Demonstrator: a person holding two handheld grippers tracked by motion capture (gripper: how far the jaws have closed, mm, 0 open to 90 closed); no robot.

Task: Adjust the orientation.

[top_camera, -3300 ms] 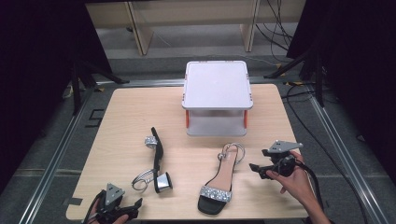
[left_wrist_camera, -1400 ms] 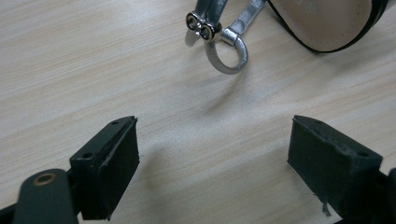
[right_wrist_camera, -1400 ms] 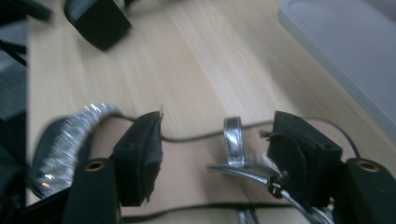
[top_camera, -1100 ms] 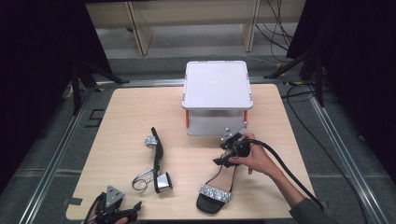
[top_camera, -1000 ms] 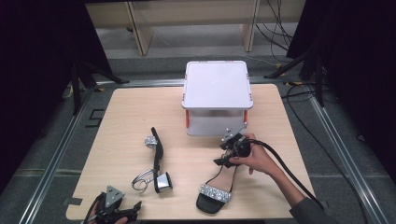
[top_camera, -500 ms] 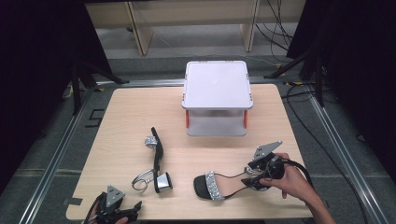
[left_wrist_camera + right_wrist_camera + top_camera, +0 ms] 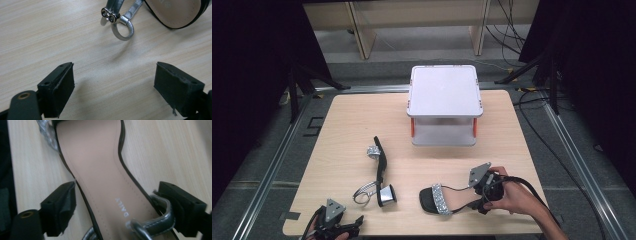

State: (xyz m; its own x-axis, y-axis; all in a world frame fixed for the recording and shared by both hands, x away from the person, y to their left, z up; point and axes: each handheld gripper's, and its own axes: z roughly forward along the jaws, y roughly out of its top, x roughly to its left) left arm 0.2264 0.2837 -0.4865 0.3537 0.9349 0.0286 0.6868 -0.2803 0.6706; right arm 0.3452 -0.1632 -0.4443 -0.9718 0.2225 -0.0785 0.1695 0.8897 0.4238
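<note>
A small stand [image 7: 444,95] sits at the middle of the tabletop's [image 7: 342,125] far edge. Before it and to the left, one sandal [image 7: 379,172] lies on its side, running toward the near edge. A second sandal [image 7: 447,200] lies flat along the near edge, right of the first. The right gripper [image 7: 486,187] sits at that sandal's right end, toward the near right corner. The left gripper [image 7: 334,225] rests at the near left corner.

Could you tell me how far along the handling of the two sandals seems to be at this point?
Done so far: the right-hand sandal now lies sideways near the front edge, after being dragged from its earlier lengthwise spot. In hand: the right gripper straddles its heel end, jaws apart around the insole. Left: the other sandal lies on its side untouched, the left gripper is open nearby, and the white rack holds nothing.
</note>
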